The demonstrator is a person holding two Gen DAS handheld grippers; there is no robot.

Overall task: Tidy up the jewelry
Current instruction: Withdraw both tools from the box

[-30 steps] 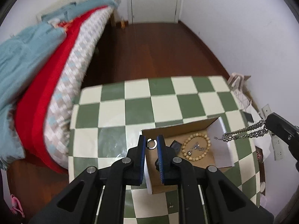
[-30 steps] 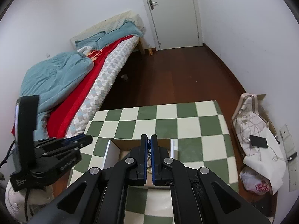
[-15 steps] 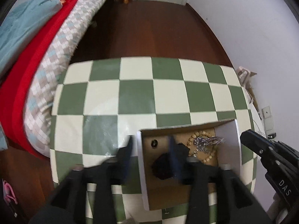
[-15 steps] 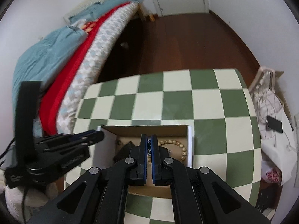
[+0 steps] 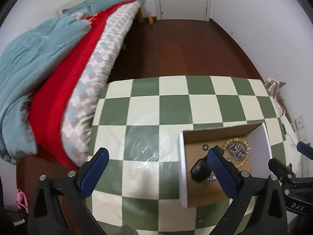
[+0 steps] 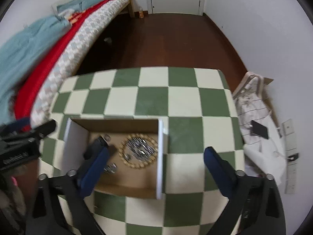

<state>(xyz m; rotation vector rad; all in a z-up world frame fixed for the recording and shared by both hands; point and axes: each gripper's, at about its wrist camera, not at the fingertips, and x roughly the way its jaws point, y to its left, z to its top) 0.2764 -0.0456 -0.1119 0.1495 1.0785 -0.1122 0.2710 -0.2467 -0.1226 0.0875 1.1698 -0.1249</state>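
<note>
A shallow cardboard box [image 5: 183,162] [image 6: 159,152] sits on the green-and-cream checkered table [image 5: 144,105] [image 6: 152,98]. Inside lie a tan bead bracelet [image 6: 137,165] [image 5: 243,161], a silver chain [image 6: 139,146] [image 5: 235,149] piled within it, a small silver ring [image 5: 205,147] [image 6: 107,136], a black item [image 5: 199,169] [image 6: 94,146] and a small silver piece [image 6: 110,168]. My left gripper [image 5: 159,168] is open and empty above the box's left edge. My right gripper [image 6: 154,168] is open and empty above the box's right wall. Each gripper shows at the edge of the other's view.
A bed with red, checked and blue bedding [image 5: 58,74] [image 6: 49,49] stands left of the table. Dark wood floor [image 5: 176,49] runs to a white door. A bag and papers with a phone [image 6: 259,129] lie on the floor at the right, by the wall.
Both grippers opened. The ring left my left gripper and lies in the box. The chain left my right gripper and lies inside the bead bracelet. Both grippers lifted back.
</note>
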